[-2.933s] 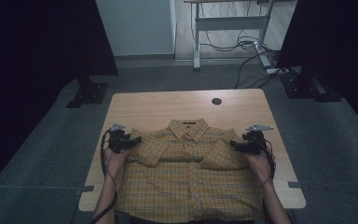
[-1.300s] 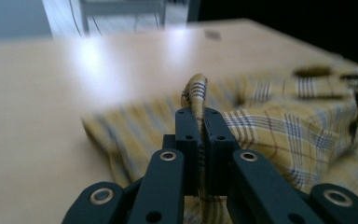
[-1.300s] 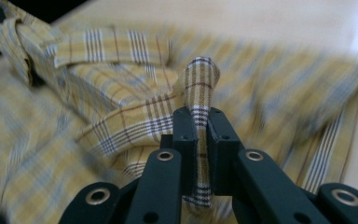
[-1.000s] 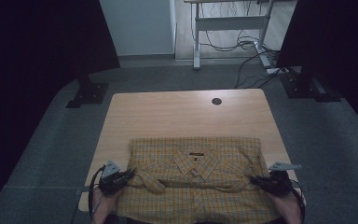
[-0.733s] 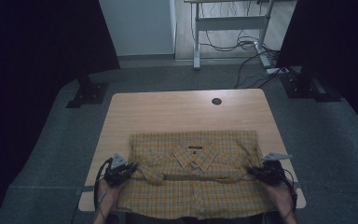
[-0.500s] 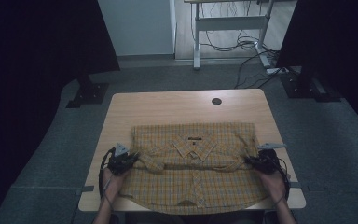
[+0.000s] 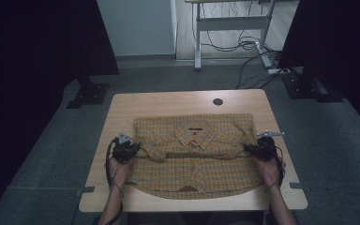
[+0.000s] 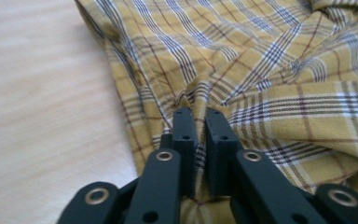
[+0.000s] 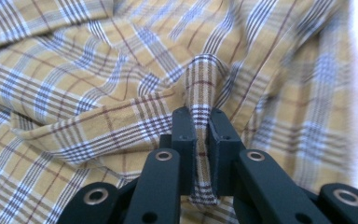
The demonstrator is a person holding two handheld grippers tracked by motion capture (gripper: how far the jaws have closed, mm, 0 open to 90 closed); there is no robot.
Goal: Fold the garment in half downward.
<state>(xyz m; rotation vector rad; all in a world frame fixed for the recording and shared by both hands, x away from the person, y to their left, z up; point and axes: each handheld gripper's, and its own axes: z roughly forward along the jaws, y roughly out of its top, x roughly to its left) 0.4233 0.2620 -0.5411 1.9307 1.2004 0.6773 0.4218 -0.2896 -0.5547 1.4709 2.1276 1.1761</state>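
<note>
In the high view, the far left of the frame is dark, with a black panel standing on a flat foot on the grey floor (image 7: 42, 154). In the middle stands a light wooden table (image 7: 178, 101) with rounded corners and a round cable hole (image 7: 218, 101) near its far edge.

On the table lies a yellow plaid shirt (image 7: 194, 161), in the lower centre of the frame, with the collar up and the hem curved toward the near edge. A fold of cloth crosses it from side to side.

At the left edge of the shirt is the left gripper (image 7: 125, 151); its jaws are closed tight on a pinch of the fabric, as the left gripper view shows (image 8: 200, 135). At the right edge is the right gripper (image 7: 258, 149), also closed on a raised fold of cloth (image 9: 200, 140).

Behind the table, in the upper centre, a pale wall and a desk frame (image 7: 229, 21) with loose cables on the floor. The upper right is again a dark panel.
</note>
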